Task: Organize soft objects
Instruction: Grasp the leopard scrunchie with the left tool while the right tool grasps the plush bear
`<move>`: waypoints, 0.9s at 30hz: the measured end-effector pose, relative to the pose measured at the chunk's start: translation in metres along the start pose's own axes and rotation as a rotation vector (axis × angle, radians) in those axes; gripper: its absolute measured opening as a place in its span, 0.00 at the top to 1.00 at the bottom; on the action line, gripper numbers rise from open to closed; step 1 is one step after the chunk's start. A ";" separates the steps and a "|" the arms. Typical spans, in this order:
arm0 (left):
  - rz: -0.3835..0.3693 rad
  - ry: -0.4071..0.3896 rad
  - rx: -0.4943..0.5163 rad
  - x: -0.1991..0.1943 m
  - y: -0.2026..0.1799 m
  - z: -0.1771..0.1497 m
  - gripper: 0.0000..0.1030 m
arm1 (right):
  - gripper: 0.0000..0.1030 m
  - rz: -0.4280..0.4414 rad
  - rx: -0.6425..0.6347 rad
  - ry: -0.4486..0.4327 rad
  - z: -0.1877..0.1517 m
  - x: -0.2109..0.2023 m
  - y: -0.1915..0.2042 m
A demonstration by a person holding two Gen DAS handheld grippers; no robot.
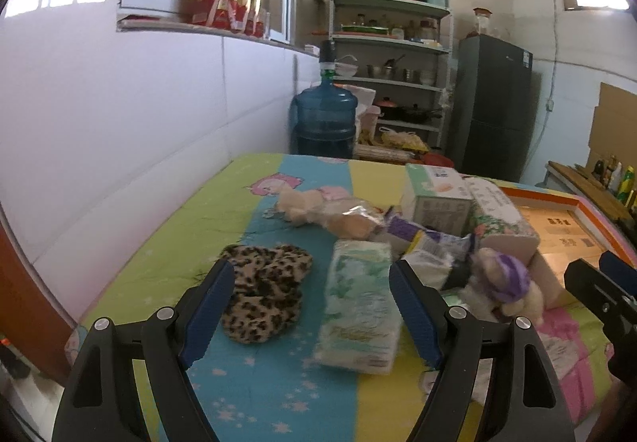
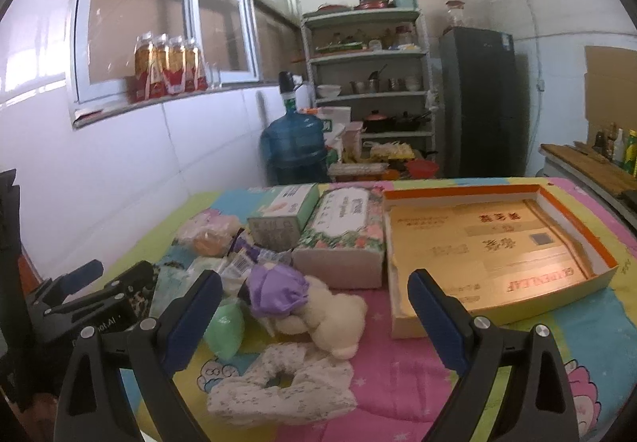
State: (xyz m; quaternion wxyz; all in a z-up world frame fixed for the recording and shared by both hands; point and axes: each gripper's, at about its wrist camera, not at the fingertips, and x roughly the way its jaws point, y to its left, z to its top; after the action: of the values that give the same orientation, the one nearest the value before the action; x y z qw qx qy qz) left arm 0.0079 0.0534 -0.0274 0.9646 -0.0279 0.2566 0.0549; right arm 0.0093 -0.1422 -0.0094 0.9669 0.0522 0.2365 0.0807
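Observation:
My left gripper is open and empty above a colourful bedsheet, between a leopard-print cloth and a white tissue pack. My right gripper is open and empty, with a cream plush toy in a purple hat between its fingers and a pale lace cloth below it. The plush also shows in the left wrist view. An open orange-rimmed cardboard box lies to the right. A bagged plush lies further back.
A floral tissue pack and a green-white box stand behind the pile, with a green packet near the left gripper. A water jug, shelves and a fridge stand beyond the bed.

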 end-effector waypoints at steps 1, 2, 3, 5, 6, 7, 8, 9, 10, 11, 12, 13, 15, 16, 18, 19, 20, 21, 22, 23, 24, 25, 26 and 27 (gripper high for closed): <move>0.003 0.001 -0.005 0.001 0.004 -0.001 0.21 | 0.08 0.004 -0.005 0.009 0.000 0.003 0.002; 0.004 0.004 -0.009 0.003 0.007 -0.001 0.21 | 0.08 0.007 -0.011 0.016 -0.001 0.005 0.004; 0.001 0.008 -0.015 0.004 0.011 -0.002 0.21 | 0.08 0.009 -0.015 0.022 -0.001 0.008 0.007; -0.006 0.018 -0.022 0.007 0.018 -0.002 0.21 | 0.08 0.013 -0.020 0.029 -0.002 0.011 0.010; -0.009 0.023 -0.023 0.009 0.020 -0.002 0.21 | 0.08 0.014 -0.022 0.034 -0.003 0.013 0.012; -0.014 0.024 -0.025 0.010 0.022 -0.003 0.21 | 0.08 0.016 -0.023 0.038 -0.003 0.015 0.014; -0.020 0.025 -0.027 0.011 0.025 -0.003 0.21 | 0.08 0.017 -0.025 0.041 -0.004 0.016 0.015; -0.027 0.027 -0.027 0.012 0.027 -0.003 0.21 | 0.08 0.017 -0.026 0.045 -0.004 0.018 0.016; -0.030 0.029 -0.027 0.012 0.029 -0.004 0.21 | 0.08 0.017 -0.027 0.048 -0.005 0.019 0.017; -0.034 0.032 -0.027 0.014 0.030 -0.004 0.21 | 0.08 0.017 -0.027 0.052 -0.005 0.020 0.018; -0.039 0.037 -0.027 0.016 0.032 -0.004 0.21 | 0.08 0.019 -0.027 0.055 -0.005 0.022 0.019; -0.041 0.040 -0.027 0.018 0.033 -0.004 0.21 | 0.08 0.020 -0.028 0.057 -0.006 0.023 0.020; -0.038 0.050 -0.022 0.022 0.036 -0.004 0.21 | 0.08 0.022 -0.029 0.060 -0.006 0.024 0.022; -0.038 0.052 -0.019 0.023 0.038 -0.004 0.21 | 0.08 0.023 -0.030 0.062 -0.006 0.025 0.023; -0.040 0.057 -0.018 0.027 0.042 -0.003 0.21 | 0.08 0.026 -0.031 0.069 -0.006 0.027 0.024; -0.042 0.063 -0.018 0.029 0.045 -0.002 0.21 | 0.08 0.027 -0.032 0.071 -0.006 0.028 0.025; -0.046 0.069 -0.019 0.032 0.048 -0.002 0.21 | 0.08 0.025 -0.034 0.072 -0.006 0.028 0.026; -0.052 0.075 -0.020 0.034 0.052 -0.002 0.21 | 0.08 0.024 -0.037 0.074 -0.006 0.029 0.027; -0.062 0.083 -0.020 0.037 0.057 -0.001 0.21 | 0.08 0.023 -0.039 0.075 -0.006 0.029 0.028; -0.066 0.085 -0.020 0.039 0.061 -0.001 0.21 | 0.08 0.022 -0.042 0.073 -0.006 0.029 0.029; -0.067 0.086 -0.019 0.041 0.064 -0.001 0.21 | 0.08 0.019 -0.044 0.071 -0.006 0.028 0.029; -0.068 0.090 -0.013 0.043 0.067 -0.001 0.21 | 0.08 0.017 -0.045 0.069 -0.006 0.028 0.030; -0.075 0.097 -0.007 0.046 0.070 -0.001 0.21 | 0.08 0.016 -0.045 0.068 -0.006 0.027 0.030; -0.089 0.107 -0.003 0.049 0.072 -0.001 0.21 | 0.08 0.017 -0.042 0.067 -0.006 0.027 0.029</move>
State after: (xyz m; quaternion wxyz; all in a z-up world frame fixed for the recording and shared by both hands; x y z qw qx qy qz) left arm 0.0412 0.1291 -0.0545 0.9510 -0.0434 0.3060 0.0106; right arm 0.0263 -0.1080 -0.0226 0.9585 0.0313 0.2667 0.0956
